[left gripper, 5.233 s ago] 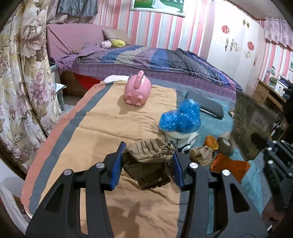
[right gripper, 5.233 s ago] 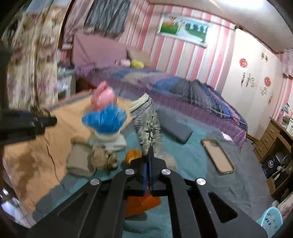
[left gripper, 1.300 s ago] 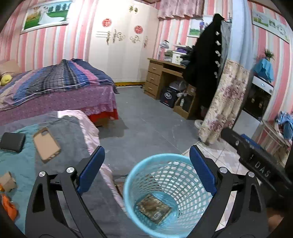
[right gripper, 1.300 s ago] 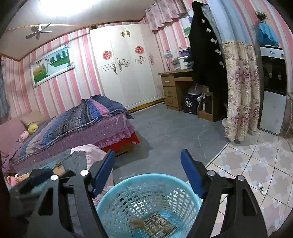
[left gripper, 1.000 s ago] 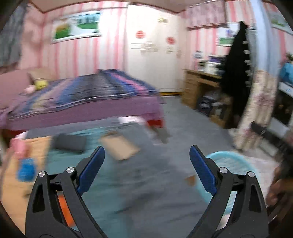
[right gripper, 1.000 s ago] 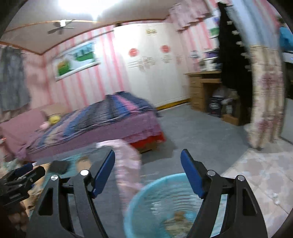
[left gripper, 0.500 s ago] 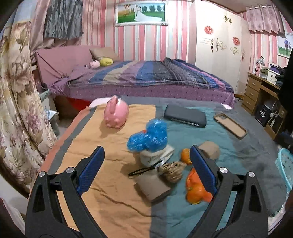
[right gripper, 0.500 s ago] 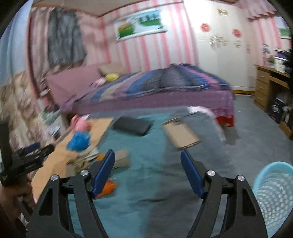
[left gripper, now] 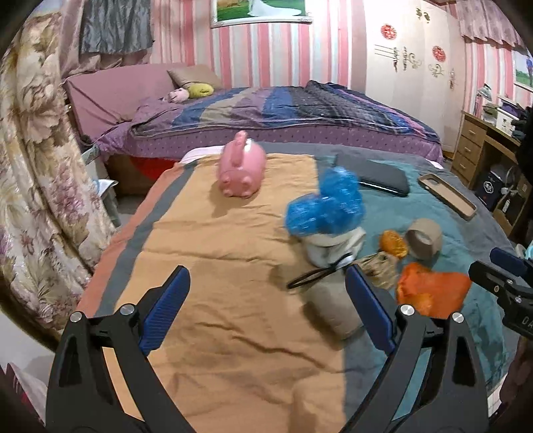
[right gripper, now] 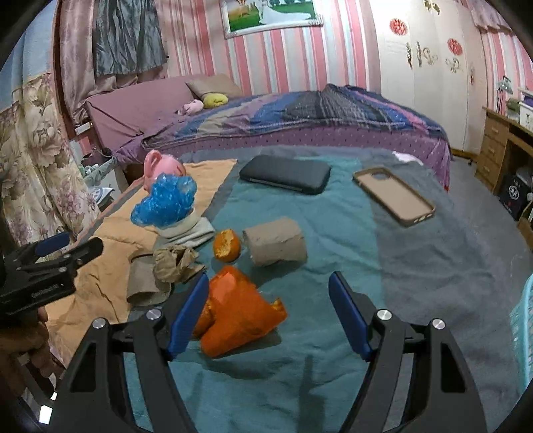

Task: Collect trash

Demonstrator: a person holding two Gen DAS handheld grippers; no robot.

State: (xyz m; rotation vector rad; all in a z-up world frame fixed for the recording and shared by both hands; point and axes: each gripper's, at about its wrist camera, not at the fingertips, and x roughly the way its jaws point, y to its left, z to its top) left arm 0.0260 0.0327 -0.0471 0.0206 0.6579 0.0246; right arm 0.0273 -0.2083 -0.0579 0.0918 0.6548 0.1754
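A: Wall point(right gripper: 200, 50): pink and white stripes. Near bed cover: orange-tan panel point(left gripper: 233, 266) on the left, teal panel point(right gripper: 316, 233) on the right.

B: Noted. Bag point(right gripper: 233, 309) orange, crumpled plastic point(right gripper: 166, 200) blue, pig toy point(left gripper: 243, 170) pink, curtain point(left gripper: 30, 166) floral.

Very little here can be read. On the side of the right tool point(left gripper: 509, 293), seen at the edge of the left wrist view, white letters start with "DA" and then run out of the picture. The left tool point(right gripper: 50, 263) in the right wrist view carries a small line of white print on its black body, too fine and blurred to make out. The red round signs point(right gripper: 398, 26) on the white wardrobe doors point(right gripper: 429, 76) show ornate figures that I cannot read.
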